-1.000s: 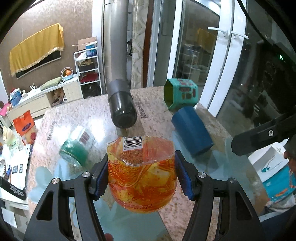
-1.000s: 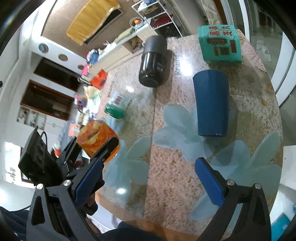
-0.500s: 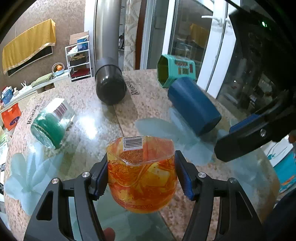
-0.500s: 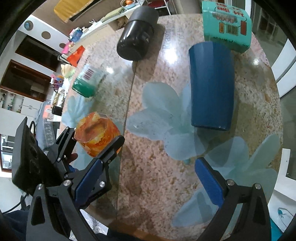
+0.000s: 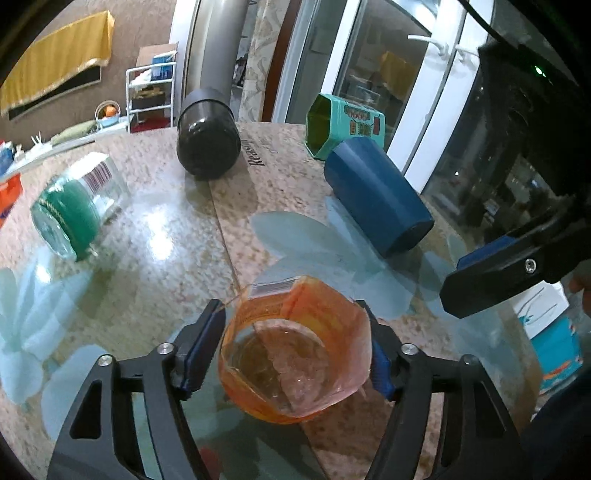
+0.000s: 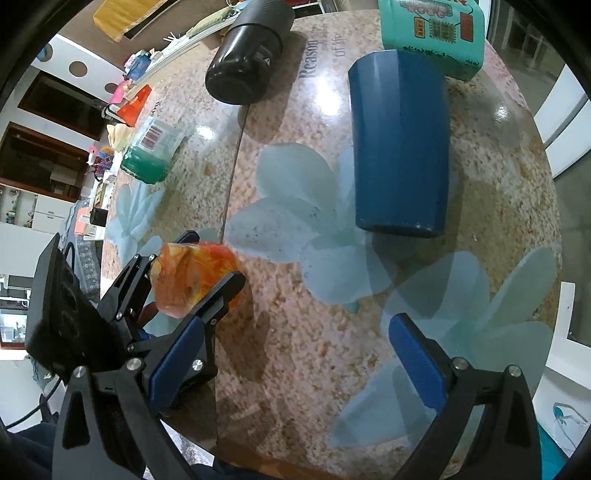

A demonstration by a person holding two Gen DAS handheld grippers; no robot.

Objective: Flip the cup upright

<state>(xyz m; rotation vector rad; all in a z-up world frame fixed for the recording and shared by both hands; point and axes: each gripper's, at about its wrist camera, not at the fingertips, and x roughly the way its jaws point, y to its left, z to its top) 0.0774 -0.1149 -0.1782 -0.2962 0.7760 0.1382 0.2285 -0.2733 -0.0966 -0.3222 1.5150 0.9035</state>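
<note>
Orange plastic cup [image 5: 295, 354] sits clamped in my left gripper [image 5: 291, 354], mouth up, low over the table [image 5: 166, 236], perhaps not touching. I'd lower it level before letting go. My right gripper [image 6: 295, 354] hangs spread, empty.

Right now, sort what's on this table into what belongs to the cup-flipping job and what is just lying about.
In the job:
- orange clear plastic cup, clamped in the left gripper
- open right gripper

Lying about:
- blue tumbler, on its side
- black flask
- teal printed box
- green-banded glass jar
</note>
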